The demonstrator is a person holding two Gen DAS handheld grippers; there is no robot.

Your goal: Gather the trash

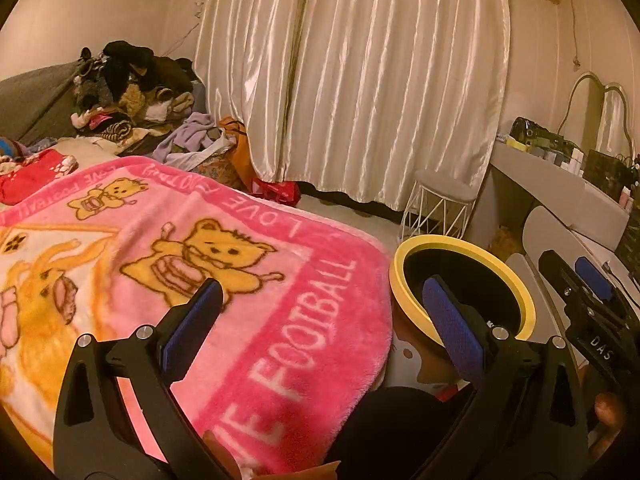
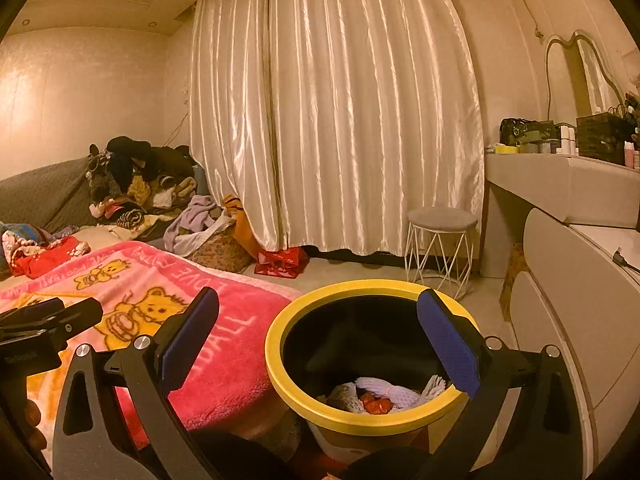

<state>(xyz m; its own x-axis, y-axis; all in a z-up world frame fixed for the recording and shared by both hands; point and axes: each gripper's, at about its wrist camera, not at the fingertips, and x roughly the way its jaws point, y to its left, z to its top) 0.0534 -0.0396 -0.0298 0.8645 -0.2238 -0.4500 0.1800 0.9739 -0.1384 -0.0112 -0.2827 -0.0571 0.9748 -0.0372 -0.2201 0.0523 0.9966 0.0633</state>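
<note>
A round bin with a yellow rim and black liner stands on the floor beside the bed. Inside lie white foam netting and small red scraps. My right gripper hangs open just above the bin's mouth, nothing between its blue pads. My left gripper is open too, over the pink blanket's corner, with the yellow-rimmed bin at its right finger. The right gripper shows at the far right of the left wrist view, and the left gripper shows at the left edge of the right wrist view.
A pink cartoon-bear blanket covers the bed. Clothes are heaped at the bed's far end, by a red bag on the floor. A white wire stool stands before the curtain. A pale dressing table with bottles runs along the right.
</note>
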